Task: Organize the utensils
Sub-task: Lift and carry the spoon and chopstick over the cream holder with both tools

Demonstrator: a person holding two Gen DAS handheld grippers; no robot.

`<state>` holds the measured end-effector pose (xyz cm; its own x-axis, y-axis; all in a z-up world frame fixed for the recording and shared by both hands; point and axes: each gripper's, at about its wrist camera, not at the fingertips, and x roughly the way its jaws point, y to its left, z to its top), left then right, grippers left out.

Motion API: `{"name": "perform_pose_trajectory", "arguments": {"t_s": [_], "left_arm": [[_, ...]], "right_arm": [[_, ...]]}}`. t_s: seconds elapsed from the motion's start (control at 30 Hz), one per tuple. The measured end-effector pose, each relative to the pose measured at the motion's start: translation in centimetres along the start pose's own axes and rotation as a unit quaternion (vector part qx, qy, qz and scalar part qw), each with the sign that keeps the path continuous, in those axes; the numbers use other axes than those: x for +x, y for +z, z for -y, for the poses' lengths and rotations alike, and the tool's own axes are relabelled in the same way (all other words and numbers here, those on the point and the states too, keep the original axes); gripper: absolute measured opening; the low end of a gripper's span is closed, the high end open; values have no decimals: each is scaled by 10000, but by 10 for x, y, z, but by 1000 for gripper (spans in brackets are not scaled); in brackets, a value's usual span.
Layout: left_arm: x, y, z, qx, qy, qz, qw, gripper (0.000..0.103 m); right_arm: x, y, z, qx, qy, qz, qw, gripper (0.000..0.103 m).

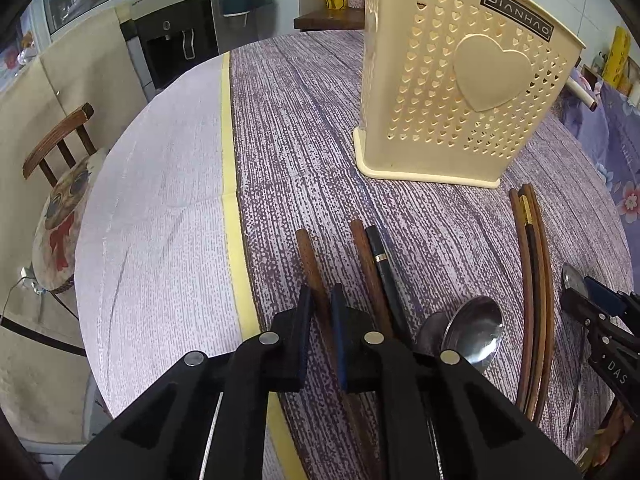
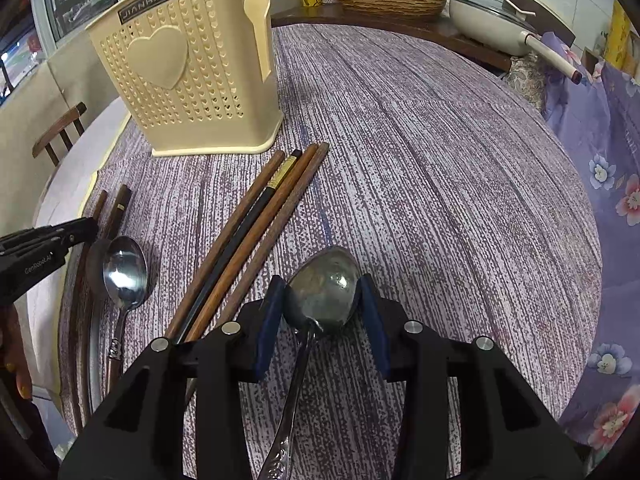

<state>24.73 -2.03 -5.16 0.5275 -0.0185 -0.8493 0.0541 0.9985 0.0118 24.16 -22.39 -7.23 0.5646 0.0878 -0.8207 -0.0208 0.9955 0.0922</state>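
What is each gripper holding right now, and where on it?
Left gripper: shut on a brown chopstick, near its upper end. Right gripper: clamped across the bowl of a dull spoon.

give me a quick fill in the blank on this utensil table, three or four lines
The left claw is shut on a brown ____.
The right claw is shut on the bowl of a dull metal ____.
The cream utensil holder carries a raised ____ shape on its perforated side.
The shiny spoon lies ____ on the tablecloth.

Missing words: chopstick; spoon; heart; loose
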Motion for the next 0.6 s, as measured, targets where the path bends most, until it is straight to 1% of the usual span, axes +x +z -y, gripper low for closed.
{"name": "perform_pose_trajectory", "arguments": {"t_s": [0.03, 0.23, 0.33, 0.4, 0.6], "left_arm": [[0, 0, 0, -21, -15, 4, 10000, 11], [-1, 5, -7, -266, -269, 23, 9993, 10], [-9, 7, -9, -363, -380, 192, 9984, 9], [-19, 10, -10, -412, -452, 374, 9974, 9], [-50, 19, -7, -409, -544, 856, 9940, 9]], "right_arm": [[-1, 0, 2, 63, 128, 58, 9999, 40], [-13, 4, 14, 356, 423, 497, 9972, 40], [-23, 8, 17, 439, 588, 754, 9945, 40], [-30, 10, 16, 408, 633, 889, 9932, 40], [-51, 12, 12, 320, 623, 1352, 9883, 40]]}}
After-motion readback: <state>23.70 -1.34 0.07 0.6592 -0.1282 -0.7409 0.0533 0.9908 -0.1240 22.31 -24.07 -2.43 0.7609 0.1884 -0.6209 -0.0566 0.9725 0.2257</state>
